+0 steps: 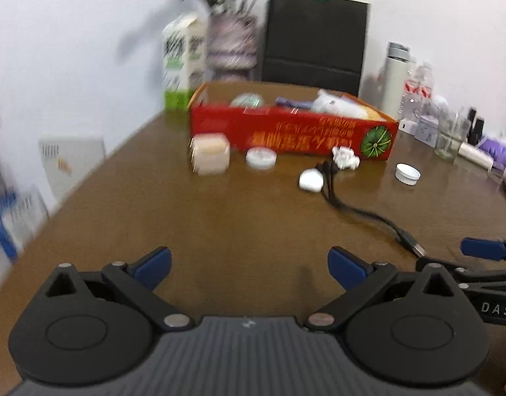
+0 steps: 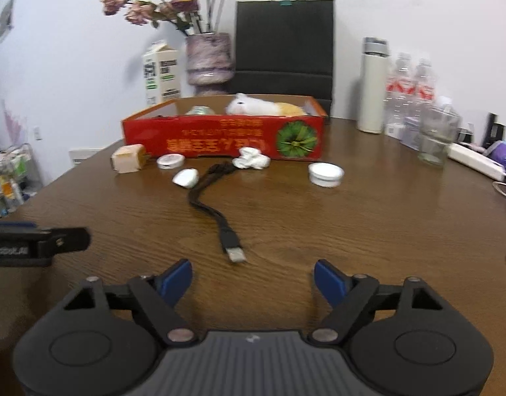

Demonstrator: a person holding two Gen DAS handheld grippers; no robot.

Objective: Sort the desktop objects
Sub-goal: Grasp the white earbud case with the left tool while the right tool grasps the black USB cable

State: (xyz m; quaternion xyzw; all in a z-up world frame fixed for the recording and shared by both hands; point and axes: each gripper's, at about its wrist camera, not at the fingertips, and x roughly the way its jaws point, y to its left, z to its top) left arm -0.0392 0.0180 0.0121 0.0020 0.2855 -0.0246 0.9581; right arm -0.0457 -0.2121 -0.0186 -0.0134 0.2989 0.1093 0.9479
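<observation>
- Right wrist view: right tool [image 2: 253, 279] is seen spread, nothing between its pads, black USB cable [image 2: 216, 211] just beyond.
- Left wrist view: left tool [image 1: 249, 269] is seen spread wide over bare surface [image 1: 220, 217].

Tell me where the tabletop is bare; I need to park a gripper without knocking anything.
Bare wood runs from the open left gripper and open right gripper up toward the USB cable, and right of that cable below the white lid. The strip along the red box is crowded, as is the far right by the glass.

Red box [image 2: 220, 137], brown wood-grain table [image 2: 352, 231], black cable [image 2: 203, 198].
</observation>
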